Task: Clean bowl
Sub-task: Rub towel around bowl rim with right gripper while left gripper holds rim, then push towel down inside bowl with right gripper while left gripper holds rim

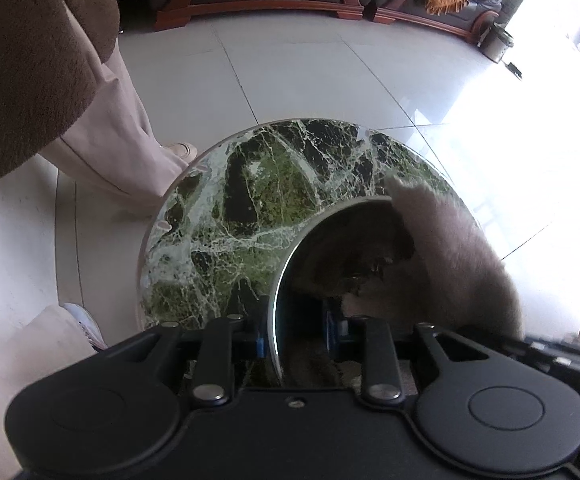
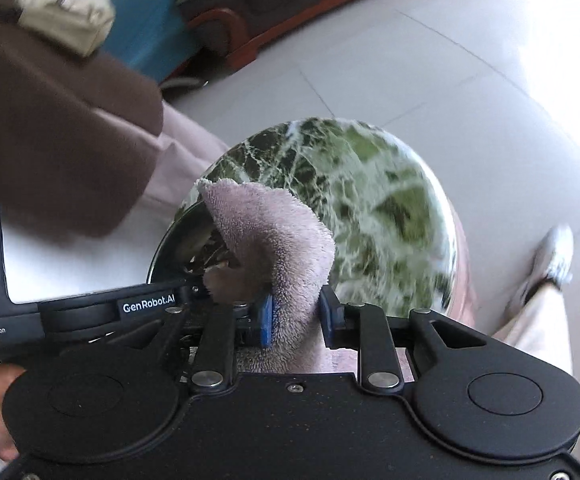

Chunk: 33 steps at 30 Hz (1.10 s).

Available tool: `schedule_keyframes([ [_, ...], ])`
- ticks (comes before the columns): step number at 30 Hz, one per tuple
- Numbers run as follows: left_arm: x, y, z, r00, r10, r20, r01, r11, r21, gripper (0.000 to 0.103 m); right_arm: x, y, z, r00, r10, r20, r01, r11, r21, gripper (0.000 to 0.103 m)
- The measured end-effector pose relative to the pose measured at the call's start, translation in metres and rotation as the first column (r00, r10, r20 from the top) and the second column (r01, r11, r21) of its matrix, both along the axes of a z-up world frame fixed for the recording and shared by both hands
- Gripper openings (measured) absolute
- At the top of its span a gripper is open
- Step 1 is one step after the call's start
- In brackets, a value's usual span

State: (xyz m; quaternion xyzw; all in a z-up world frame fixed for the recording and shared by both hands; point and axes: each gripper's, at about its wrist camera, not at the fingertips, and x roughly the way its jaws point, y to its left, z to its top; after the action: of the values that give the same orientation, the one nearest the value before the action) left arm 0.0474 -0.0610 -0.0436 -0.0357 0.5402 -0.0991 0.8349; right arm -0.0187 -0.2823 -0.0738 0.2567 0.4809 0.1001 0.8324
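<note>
A: Two claws at work. From the left wrist first: where is the bowl [image 1: 329,248]?

B: On the marble table [image 1: 230,208], toward the near right part of the top. Steel, mirror-bright inside.

A: And the left claw [image 1: 299,336]?

B: Nearly closed, pinching the bowl's wall: one blue pad outside the rim, one inside. Looks like a steadying hold.

A: Which way does it face?

B: Mouth up and toward this camera. Round, so no long axis to speak of. Possibly tipped a little; hard to tell through the fisheye.

A: Anything in it?

B: A greyish-pink cloth [image 1: 449,260] hanging over the far right rim and down inside.

A: Now from the right wrist.

B: Right claw [image 2: 295,316] narrowly open, with both blue pads squeezing a bunched fold of that cloth. Cloth's length running up and away from the pads, its free corner standing above the rim. Bowl at lower left here, just beside the cloth.

A: Step in hand?

B: Wiping the inside, by the look of it.

A: Next move?

B: Probably sweeping the cloth round the inner wall while keeping the rim pinched firmly, so the bowl cannot slide on the smooth top.
</note>
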Motion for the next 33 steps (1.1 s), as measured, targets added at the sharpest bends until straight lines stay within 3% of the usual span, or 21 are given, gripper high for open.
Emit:
schedule_keyframes([
  [5, 0.010, 0.003, 0.017, 0.998, -0.018, 0.058, 0.019, 1.000, -0.018, 0.021, 0.003, 0.006, -0.001, 0.999, 0.035, 0.021, -0.034, 0.998, -0.044, 0.023],
  [13, -0.002, 0.008, 0.004, 0.997, -0.073, -0.031, 0.073, 0.997, -0.010, 0.014, 0.046, 0.016, 0.009, 0.979, 0.189, 0.080, -0.169, 0.964, -0.206, 0.018],
  [15, -0.007, 0.010, 0.004, 0.995, -0.085, -0.053, 0.085, 0.996, -0.019, 0.017, 0.062, 0.023, 0.013, 0.958, 0.271, 0.093, -0.241, 0.937, -0.252, 0.018],
  [18, -0.005, 0.014, 0.012, 0.996, -0.085, -0.019, 0.085, 0.996, -0.011, 0.017, 0.075, 0.037, 0.019, 0.915, 0.392, 0.096, -0.340, 0.877, -0.340, 0.018],
  [20, 0.003, 0.015, 0.015, 0.996, -0.091, -0.003, 0.091, 0.996, -0.014, 0.017, 0.074, 0.052, 0.024, 0.858, 0.506, 0.090, -0.417, 0.788, -0.452, 0.018],
  [26, 0.023, 0.009, 0.002, 0.993, -0.105, -0.053, 0.104, 0.994, -0.022, 0.016, 0.074, 0.068, 0.034, 0.773, 0.626, 0.101, -0.484, 0.685, -0.544, 0.022],
  [30, 0.020, 0.006, 0.000, 0.994, -0.098, -0.057, 0.097, 0.995, -0.014, 0.016, 0.075, 0.083, 0.036, 0.727, 0.677, 0.115, -0.498, 0.636, -0.589, 0.022],
  [32, 0.019, 0.007, -0.001, 0.995, -0.080, -0.055, 0.079, 0.997, -0.017, 0.016, 0.075, 0.083, 0.033, 0.734, 0.668, 0.120, -0.488, 0.642, -0.592, 0.021],
  [33, 0.018, 0.007, -0.001, 0.996, -0.071, -0.054, 0.070, 0.997, -0.021, 0.016, 0.075, 0.080, 0.031, 0.753, 0.646, 0.124, -0.476, 0.665, -0.576, 0.020],
])
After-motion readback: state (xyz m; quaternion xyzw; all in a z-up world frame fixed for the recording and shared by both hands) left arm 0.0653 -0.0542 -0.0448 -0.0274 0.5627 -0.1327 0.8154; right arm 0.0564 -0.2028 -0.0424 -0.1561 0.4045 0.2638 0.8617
